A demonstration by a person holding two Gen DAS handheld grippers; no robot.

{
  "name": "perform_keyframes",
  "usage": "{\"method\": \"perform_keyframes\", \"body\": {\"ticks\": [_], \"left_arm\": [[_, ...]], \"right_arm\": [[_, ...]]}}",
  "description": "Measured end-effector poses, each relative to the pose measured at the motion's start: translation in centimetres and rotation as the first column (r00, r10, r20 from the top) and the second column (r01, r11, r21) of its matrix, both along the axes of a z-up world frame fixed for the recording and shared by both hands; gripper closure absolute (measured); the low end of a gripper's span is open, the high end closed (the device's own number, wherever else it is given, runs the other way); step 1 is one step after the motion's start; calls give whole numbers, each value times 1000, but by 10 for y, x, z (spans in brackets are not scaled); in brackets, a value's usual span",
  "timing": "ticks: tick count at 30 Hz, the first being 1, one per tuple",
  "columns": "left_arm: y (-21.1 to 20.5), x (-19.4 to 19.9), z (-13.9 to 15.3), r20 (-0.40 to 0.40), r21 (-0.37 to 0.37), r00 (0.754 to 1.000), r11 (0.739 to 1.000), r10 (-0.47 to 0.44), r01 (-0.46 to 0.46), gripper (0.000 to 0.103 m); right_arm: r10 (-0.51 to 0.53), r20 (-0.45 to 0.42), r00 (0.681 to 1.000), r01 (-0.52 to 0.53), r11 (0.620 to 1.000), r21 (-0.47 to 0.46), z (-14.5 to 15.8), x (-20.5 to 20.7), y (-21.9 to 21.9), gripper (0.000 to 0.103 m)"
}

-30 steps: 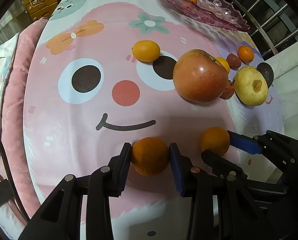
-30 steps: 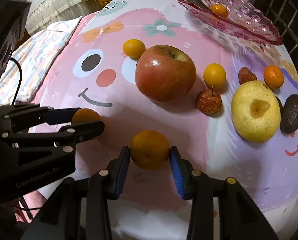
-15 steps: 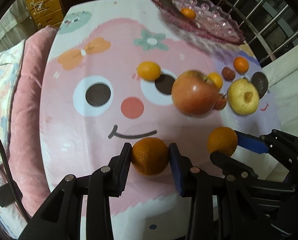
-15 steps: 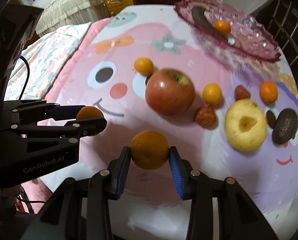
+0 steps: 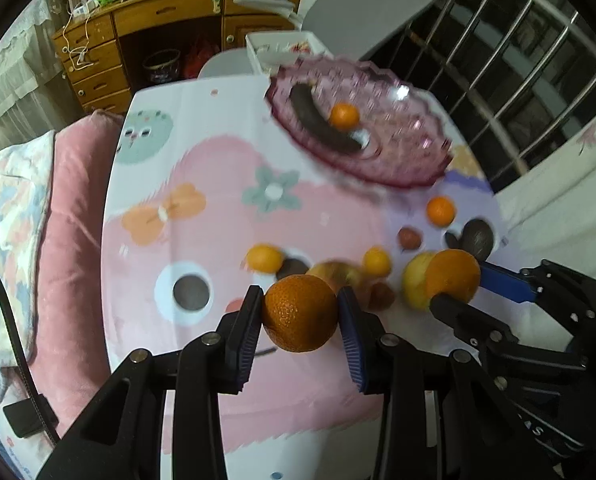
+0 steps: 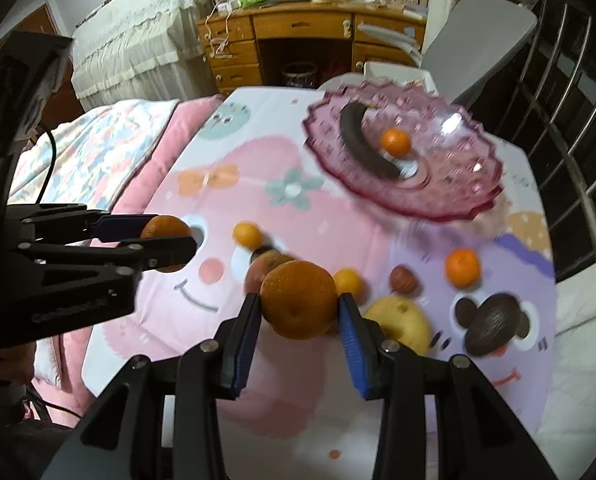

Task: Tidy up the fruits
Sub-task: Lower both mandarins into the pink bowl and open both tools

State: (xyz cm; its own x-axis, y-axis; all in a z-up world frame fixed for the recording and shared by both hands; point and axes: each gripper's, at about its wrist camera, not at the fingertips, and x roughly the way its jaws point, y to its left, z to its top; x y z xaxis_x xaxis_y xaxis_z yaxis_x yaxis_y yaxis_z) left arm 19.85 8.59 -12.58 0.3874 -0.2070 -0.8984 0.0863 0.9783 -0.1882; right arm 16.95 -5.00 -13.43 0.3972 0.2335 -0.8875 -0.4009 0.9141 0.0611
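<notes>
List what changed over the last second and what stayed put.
Both grippers lifted: the left gripper and right gripper each raised a gripped orange off the cartoon tablecloth and high above it, bringing the pink glass dish fully into view. Nothing was grasped or released. The apple, pear and small fruits stayed put.

Wooden desk (image 6: 314, 36), barred window (image 5: 530, 92)

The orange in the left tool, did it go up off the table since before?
Yes. The left tool has lifted its orange up: the tablecloth face now looks smaller and farther below, and the pink bowl has come fully into view.
</notes>
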Motion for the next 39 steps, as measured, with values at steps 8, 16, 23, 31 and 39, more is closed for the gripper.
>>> {"method": "perform_keyframes", "body": {"ticks": [8,16,23,31,39], "left_arm": [[-22,34,29,57,-10,998,1000,19,-18,67],[-51,77,19,82,-47,996,999,24,-21,67],[-74,113,-14,56,-55,998,998,31,-28,67],[-86,137,-43,8,-26,998,998,59,-59,66],[-85,143,-47,-2,-15,997,997,79,-79,53]], "right_arm": [[-5,71,997,4,1000,3,25,34,-28,63],[-15,104,994,9,998,57,15,68,-56,63],[-37,143,989,18,991,132,-4,93,-82,63],[-47,75,996,37,991,127,-37,123,-93,62],[-57,21,998,54,989,139,-48,133,-93,62]]}}
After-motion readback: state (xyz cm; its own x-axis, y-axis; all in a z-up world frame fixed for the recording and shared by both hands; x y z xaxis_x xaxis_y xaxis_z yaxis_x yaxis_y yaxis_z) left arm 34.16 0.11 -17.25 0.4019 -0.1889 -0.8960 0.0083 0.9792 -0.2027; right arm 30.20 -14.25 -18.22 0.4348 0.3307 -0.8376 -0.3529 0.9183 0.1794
